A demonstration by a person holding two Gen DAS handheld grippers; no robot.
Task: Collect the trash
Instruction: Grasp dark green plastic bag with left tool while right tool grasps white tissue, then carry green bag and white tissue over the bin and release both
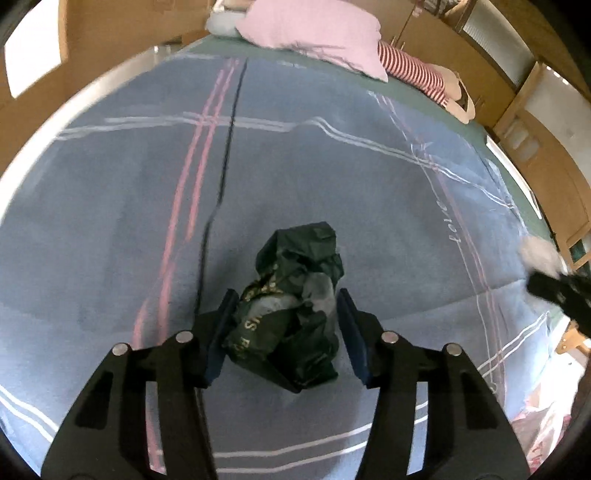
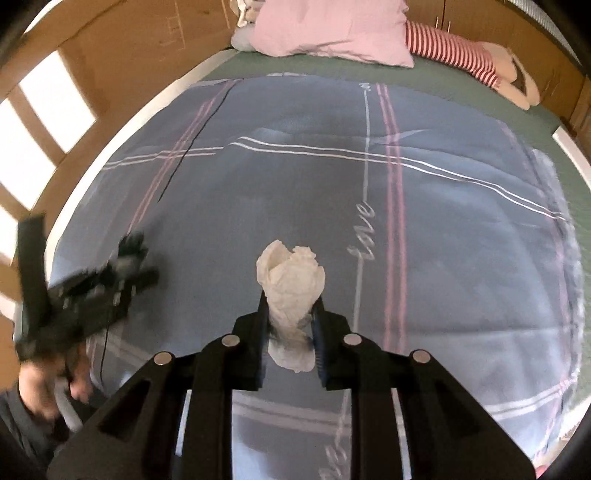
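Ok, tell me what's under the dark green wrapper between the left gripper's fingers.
The blue plaid blanket lies under the dark green wrapper, which sits between the left gripper fingers. Whatever is directly beneath the crumpled wrapper is covered.

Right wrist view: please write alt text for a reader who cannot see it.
The right tool is shut on a crumpled white tissue over a blue striped blanket on a bed. The blurred left tool is at left; a pink pillow lies at the far end.
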